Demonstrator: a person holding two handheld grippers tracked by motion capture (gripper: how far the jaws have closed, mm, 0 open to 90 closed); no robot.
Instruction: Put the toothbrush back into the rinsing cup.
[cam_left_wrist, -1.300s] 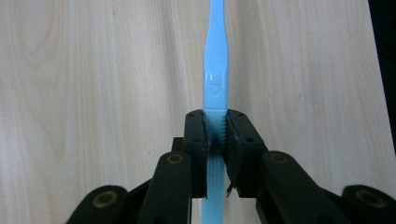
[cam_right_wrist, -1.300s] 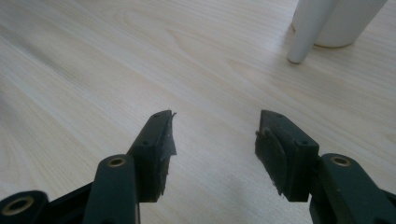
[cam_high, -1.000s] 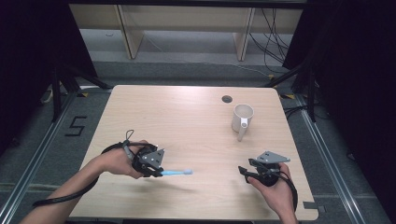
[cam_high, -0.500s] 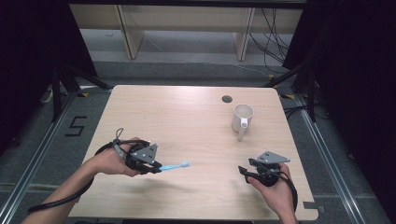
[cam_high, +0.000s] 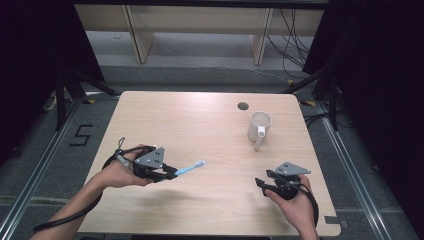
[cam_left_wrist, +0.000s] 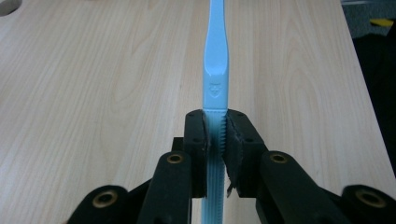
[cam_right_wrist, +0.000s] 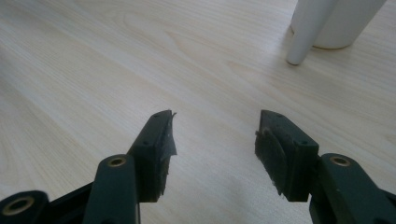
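High view overlooks whole table (cam_high: 210, 125) from above; gripper views sit low, close; all share tabletop.

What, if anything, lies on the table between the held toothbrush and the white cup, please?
Nothing visible does. The left gripper is shut on the toothbrush, and bare table runs from its tip to the cup. The open right gripper sits off to the side.

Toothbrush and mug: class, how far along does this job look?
Done: the left gripper is shut on the light blue toothbrush, held off the table with its head aimed toward the white mug. In hand: carrying it. Left, probably: getting it to the mug, which stands upright and apart. The right gripper is open, holding nothing.
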